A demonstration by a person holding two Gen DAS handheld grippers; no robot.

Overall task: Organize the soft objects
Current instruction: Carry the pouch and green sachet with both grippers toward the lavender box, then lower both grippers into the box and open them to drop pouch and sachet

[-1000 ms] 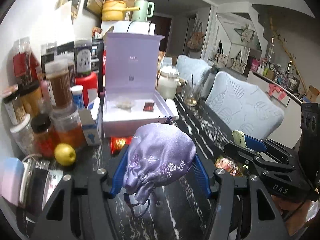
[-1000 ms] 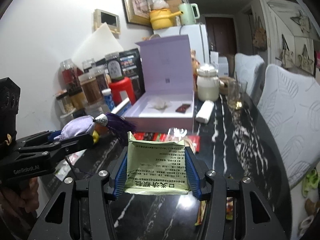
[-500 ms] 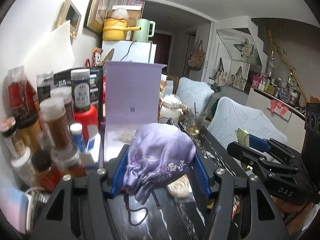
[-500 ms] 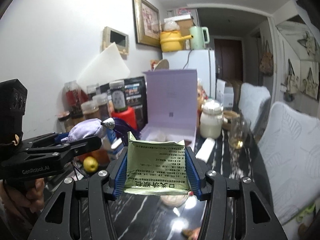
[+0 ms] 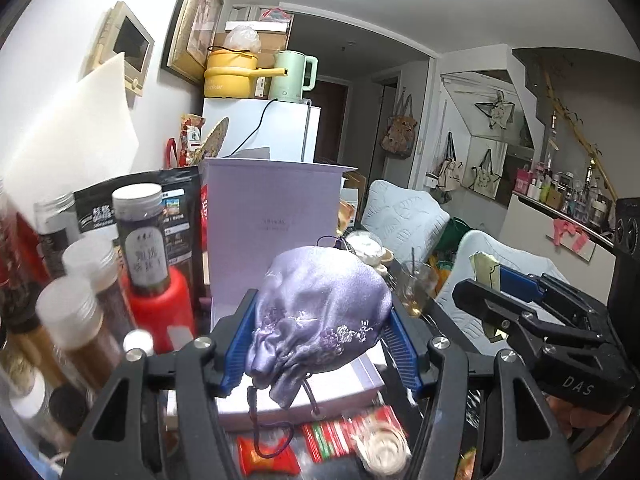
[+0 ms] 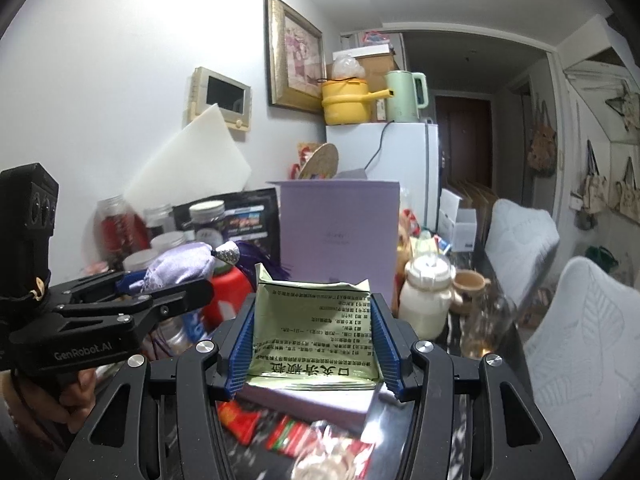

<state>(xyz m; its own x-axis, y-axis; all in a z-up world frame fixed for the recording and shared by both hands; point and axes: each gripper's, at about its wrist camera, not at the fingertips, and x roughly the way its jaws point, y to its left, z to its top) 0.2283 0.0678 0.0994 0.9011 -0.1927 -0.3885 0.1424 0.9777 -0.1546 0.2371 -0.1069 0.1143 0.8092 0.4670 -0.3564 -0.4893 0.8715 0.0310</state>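
My left gripper [image 5: 320, 336] is shut on a lavender embroidered satin pouch [image 5: 320, 316] whose dark cord hangs below. It is held above the front of an open lilac box [image 5: 272, 220]. The pouch also shows at the left of the right wrist view [image 6: 180, 268]. My right gripper [image 6: 314, 340] is shut on a yellow-green foil sachet [image 6: 314, 332] printed with text, held above the front edge of the same box [image 6: 340, 232]. The sachet's tip shows in the left wrist view [image 5: 486, 268].
Jars and bottles [image 5: 140, 248] crowd the left by the wall. Red snack packets [image 5: 340, 436] and a small glass jar [image 5: 384, 448] lie on the dark marble table before the box. A white lidded jar [image 6: 426, 296], a drinking glass [image 5: 416, 288] and padded chairs [image 6: 580, 340] are to the right.
Both grippers have risen and tilted up, still holding their items. The view now looks over the box toward the wall and fridge, and the box floor is hidden.
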